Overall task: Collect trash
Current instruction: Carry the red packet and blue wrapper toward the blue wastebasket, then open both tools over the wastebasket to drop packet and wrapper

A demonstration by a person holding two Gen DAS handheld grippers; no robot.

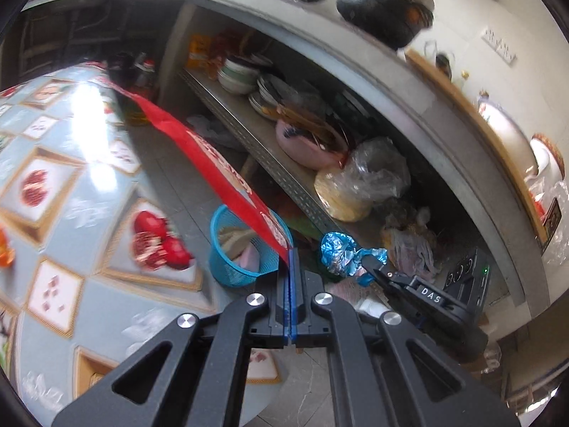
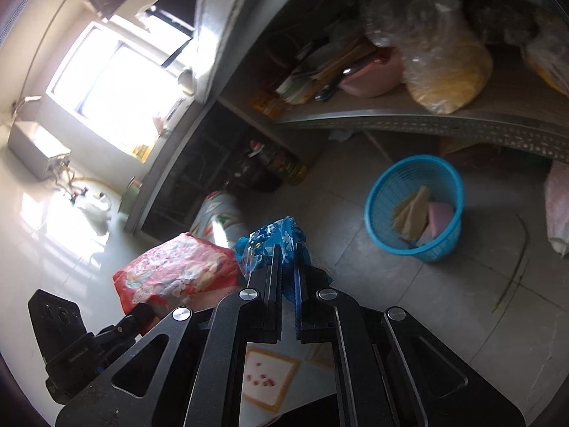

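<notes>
- Trash is held in both claws above a tiled floor [image 2: 355, 192]: a red wrapper [image 1: 213, 163] in the left one and a crumpled blue wrapper [image 2: 274, 238] in the right one.
- Left claw [image 1: 291, 259] has its blue-padded fingers pressed flat together on a corner of the red wrapper, which stretches up and away to the left from the fingertips.
- Right claw [image 2: 287, 249] is narrowed around the blue wrapper, with a slim gap showing between the fingers lower down; the wrapper bulges out at the tips.
- From the left wrist view, the right claw's tips [image 1: 373, 267] pinch that same shiny blue wrapper [image 1: 338, 252], just right of the left claw.
- From the right wrist view, the red wrapper [image 2: 177, 270] hangs just left of the blue one, almost touching it.
- A blue basket [image 2: 416, 206] stands on the floor beside the shelf, holding tan paper and something pink; in the left view it [image 1: 242, 249] sits just behind the red wrapper.
- A metal shelf [image 1: 249, 135] carries stacked bowls [image 1: 238, 74], a pink bowl [image 1: 306, 146] with utensils, and a clear bag [image 1: 370, 174].
- A bench [image 1: 53, 178] with a patterned fruit cloth lies left of the left claw.
</notes>
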